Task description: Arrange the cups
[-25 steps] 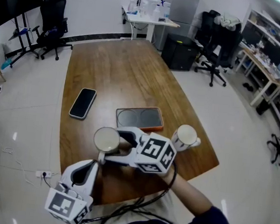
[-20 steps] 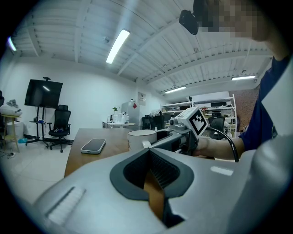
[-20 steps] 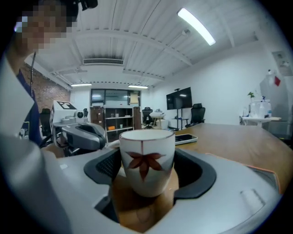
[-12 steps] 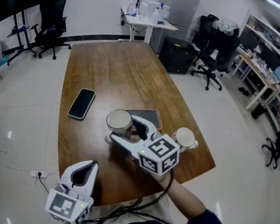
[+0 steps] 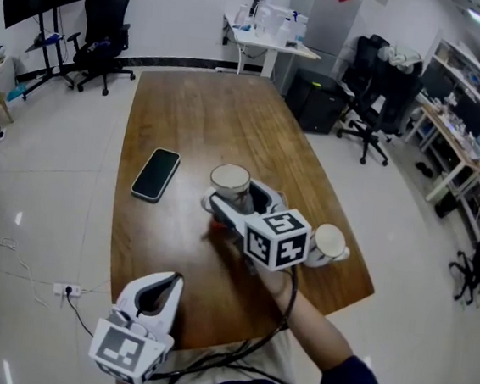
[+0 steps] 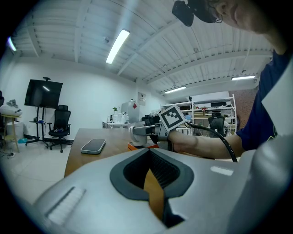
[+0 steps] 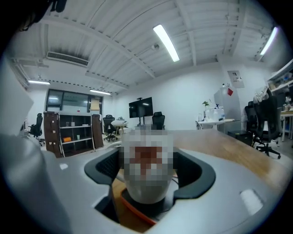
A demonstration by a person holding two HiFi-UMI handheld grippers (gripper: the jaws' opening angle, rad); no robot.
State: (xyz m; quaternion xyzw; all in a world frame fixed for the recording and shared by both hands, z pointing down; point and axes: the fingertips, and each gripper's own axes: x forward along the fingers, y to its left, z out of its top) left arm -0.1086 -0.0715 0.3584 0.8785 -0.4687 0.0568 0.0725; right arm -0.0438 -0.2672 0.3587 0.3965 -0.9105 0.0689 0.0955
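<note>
The cup (image 5: 230, 180) is sitting between the fingers (image 7: 196, 176) of my right gripper (image 5: 233, 195), just above the middle of the head view. It is hanging over the orange tray (image 7: 135, 212), and I cannot tell whether its base is touching the tray yet. The fingers are pinching the cup's round wall from both sides.

I am judging the cup to be glazed pottery: stiff, fairly weighty for its size, slick on the outside and ready to chip if knocked. Holding it across the body below the rim, as I am doing now, is looking like the safest hold, and it will want setting down gently and level.

My left gripper (image 5: 169, 282) is waiting at the lower left of the frame, off the near edge of the desk (image 5: 197, 114), with its fingers pressed together on nothing.

Compared with a second ago, the cup is lying further up the frame. Then it was close to the near edge, short of the tray, and the tray was showing in full. Now my gripper is covering most of it. The second cup (image 5: 328, 241) is staying at the right edge of the desk and the phone (image 5: 156, 174) at the left.
</note>
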